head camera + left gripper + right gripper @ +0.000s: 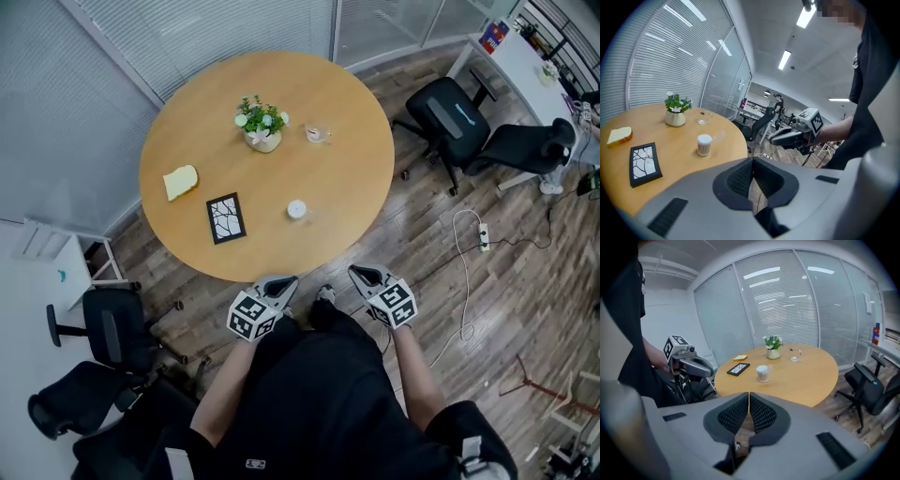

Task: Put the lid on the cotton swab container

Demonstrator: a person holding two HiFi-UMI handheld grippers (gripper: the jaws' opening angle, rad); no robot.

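The cotton swab container [296,209] is a small white cylinder standing open near the front middle of the round table; it also shows as the container [704,144] and the container [762,373]. A faint clear lid [717,136] lies just beside it on the tabletop. My left gripper [283,282] and right gripper [360,274] hang off the table's near edge, in front of the person's body, well short of the container. Both are shut with nothing between the jaws, as the left gripper [752,162] and right gripper [748,398] show close up.
On the wooden table [356,216] stand a potted plant [262,126], a small glass [318,135], a yellow slice-shaped object [180,181] and a black patterned tile [225,217]. Office chairs [450,112] stand right of the table, others at the left. A cable [466,272] runs over the floor.
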